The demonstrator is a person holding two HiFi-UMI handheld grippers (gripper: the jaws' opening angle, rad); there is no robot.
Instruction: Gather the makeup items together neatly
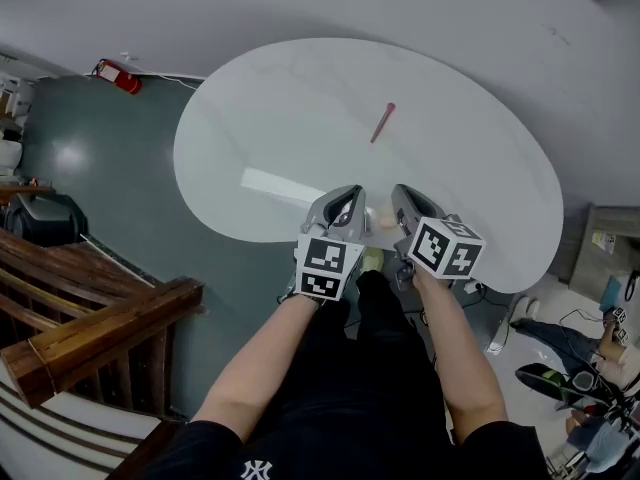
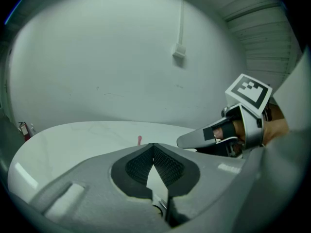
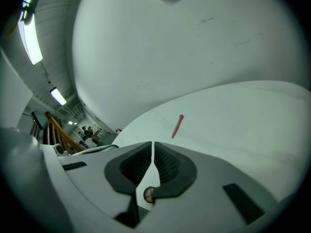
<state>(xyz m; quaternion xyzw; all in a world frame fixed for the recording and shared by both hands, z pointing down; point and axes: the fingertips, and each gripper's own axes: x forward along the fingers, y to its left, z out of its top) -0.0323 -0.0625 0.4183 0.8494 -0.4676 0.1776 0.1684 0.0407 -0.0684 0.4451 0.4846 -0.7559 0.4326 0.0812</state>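
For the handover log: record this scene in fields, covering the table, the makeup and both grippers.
table: white, oval
pink stick: lying on the table, beyond both grippers, untouched
left gripper: fingers shut, nothing between them, at the table's near edge
right gripper: fingers shut, nothing between them, beside the left gripper

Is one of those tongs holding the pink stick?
No, the pink stick lies out on the white table, beyond the left tongs and the right tongs, both shut and empty.
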